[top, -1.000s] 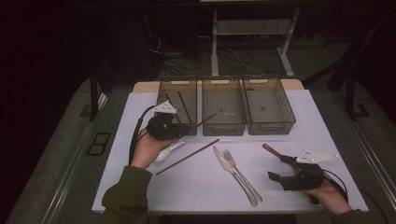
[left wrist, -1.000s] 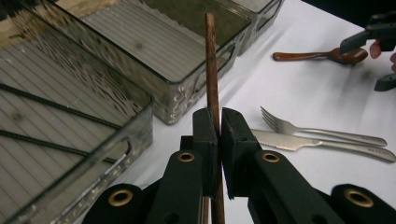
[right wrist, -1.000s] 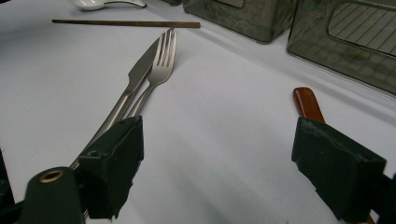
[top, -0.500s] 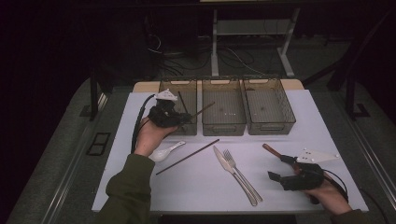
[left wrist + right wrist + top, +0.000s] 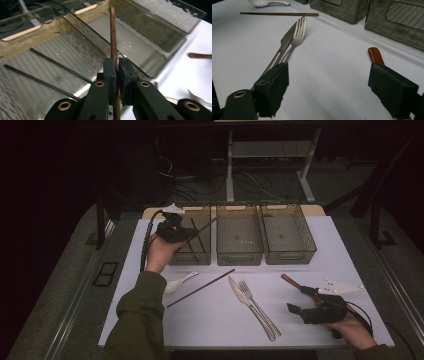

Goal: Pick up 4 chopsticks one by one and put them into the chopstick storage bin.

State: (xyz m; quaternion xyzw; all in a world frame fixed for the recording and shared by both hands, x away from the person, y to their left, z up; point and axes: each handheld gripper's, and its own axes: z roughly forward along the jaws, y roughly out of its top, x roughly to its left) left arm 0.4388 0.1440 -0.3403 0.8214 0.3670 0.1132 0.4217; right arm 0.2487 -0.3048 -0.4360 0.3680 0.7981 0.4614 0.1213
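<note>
Sorting cutlery, partly done. Left tongs [image 5: 115, 72], clenched on a brown chopstick [image 5: 112, 32], hold it over the left bin [image 5: 200, 251], which already contains two dark chopsticks [image 5: 53, 62]. Right tongs [image 5: 337, 87] rest released near the surface's front right corner. Second chopstick [image 5: 201, 288], spoon [image 5: 177, 282], knife [image 5: 250, 306] and fork [image 5: 260, 307] remain unsorted.

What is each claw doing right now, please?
Left claw: closed on a brown chopstick, above the left bin.
Right claw: open, holding nothing, low over the table.
</note>
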